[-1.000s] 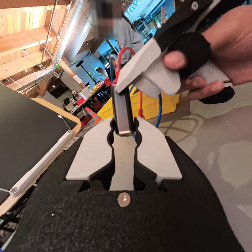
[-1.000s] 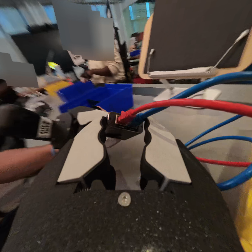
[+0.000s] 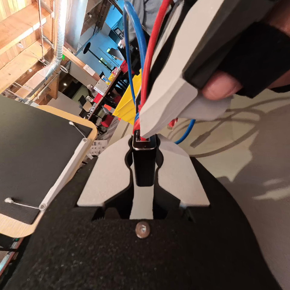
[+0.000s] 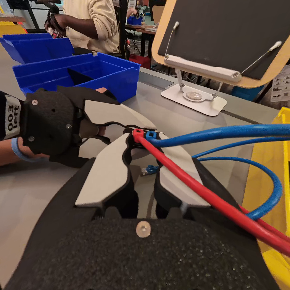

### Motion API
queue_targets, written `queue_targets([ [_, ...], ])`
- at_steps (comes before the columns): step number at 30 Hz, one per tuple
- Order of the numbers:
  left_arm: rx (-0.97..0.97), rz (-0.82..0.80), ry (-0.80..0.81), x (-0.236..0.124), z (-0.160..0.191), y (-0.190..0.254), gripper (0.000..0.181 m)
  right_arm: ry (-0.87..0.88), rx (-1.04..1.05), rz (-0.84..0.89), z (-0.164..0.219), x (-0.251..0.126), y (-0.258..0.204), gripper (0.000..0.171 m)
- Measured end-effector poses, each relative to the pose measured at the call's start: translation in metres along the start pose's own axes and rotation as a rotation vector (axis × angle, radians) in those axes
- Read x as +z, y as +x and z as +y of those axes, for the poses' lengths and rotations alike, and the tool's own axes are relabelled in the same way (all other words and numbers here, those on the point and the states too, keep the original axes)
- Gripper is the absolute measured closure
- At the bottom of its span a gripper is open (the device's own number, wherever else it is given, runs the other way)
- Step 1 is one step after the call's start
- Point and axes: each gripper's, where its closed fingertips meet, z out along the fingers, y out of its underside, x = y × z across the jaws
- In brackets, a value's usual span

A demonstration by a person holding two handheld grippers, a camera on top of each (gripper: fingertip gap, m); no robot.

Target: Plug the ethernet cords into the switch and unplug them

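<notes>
Right now the left gripper [image 3: 144,150] has its fingers clamped on the narrow sides of the switch [image 3: 144,163], a small black box held on edge above the grey table [image 3: 235,157], with its port face turned away from the left wrist camera. From the right wrist view the same box [image 4: 141,145] sits between the tips of the right gripper [image 4: 143,141], whose fingers stand either side of the two plugged connectors; whether they actually pinch the plugs or only flank them cannot be told. A red cord [image 4: 188,178] and a blue cord [image 4: 219,133] are both seated side by side in the switch, red on the left as that camera sees it, and both trail off to the right, the red one lying across the right gripper's finger. A loose blue plug [image 4: 149,169] lies on the table beneath the fingers. Beyond, a blue bin [image 4: 78,75] stands near the left gripper [image 4: 125,125], a tablet stand [image 4: 219,55] rises at the far right, and a yellow bin [image 4: 266,172] sits at the right edge, where the cables loop. A person [image 4: 94,23] in a cream top sits behind the blue bin.
</notes>
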Motion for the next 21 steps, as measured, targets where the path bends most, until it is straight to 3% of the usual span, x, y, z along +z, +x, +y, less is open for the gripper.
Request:
queue_targets([
  [15, 0.073, -0.012, -0.154, 0.0, 0.014, -0.002, 0.155, 0.017, 0.033, -0.087, -0.001, 0.0, -0.003, 0.143],
  [17, 0.092, -0.005, -0.189, 0.001, 0.02, -0.003, 0.156, -0.014, 0.025, -0.117, 0.003, 0.001, -0.002, 0.143],
  [19, 0.113, -0.014, -0.23, 0.0, 0.031, -0.009, 0.155, -0.045, -0.011, -0.186, 0.007, -0.006, -0.005, 0.131],
  [21, 0.104, -0.004, -0.254, -0.001, 0.041, -0.015, 0.155, -0.159, -0.122, -0.282, 0.026, -0.017, -0.016, 0.138],
])
